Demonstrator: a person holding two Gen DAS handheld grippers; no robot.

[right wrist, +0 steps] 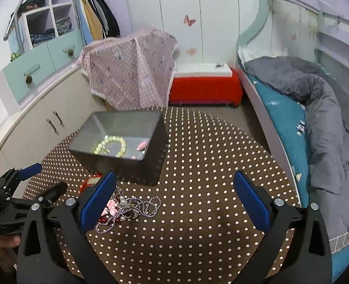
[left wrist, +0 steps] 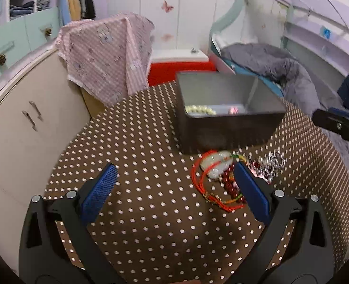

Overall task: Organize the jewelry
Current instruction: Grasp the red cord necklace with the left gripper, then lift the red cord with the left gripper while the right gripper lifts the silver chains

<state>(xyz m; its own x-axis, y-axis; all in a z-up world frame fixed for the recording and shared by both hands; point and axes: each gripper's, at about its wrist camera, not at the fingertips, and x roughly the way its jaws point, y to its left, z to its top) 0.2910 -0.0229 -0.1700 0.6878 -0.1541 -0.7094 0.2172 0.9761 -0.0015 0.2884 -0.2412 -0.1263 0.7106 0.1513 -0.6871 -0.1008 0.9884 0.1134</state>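
Here, the jewelry pile (left wrist: 224,172) lies on the dotted brown tabletop (left wrist: 150,213), just near of the dark grey box (left wrist: 224,108). It sits against the right finger of the left gripper (left wrist: 174,177), whose fingers are spread wide, empty. The right gripper (right wrist: 174,184) is likewise spread, the silver chain (right wrist: 132,208) beside its left finger. A pearl bracelet (right wrist: 110,146) rests inside the box.

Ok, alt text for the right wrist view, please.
Open right gripper above a brown polka-dot tablecloth; tangled silver chains and pink beads lie by its left finger. Behind, a grey box holds a pale bead bracelet.
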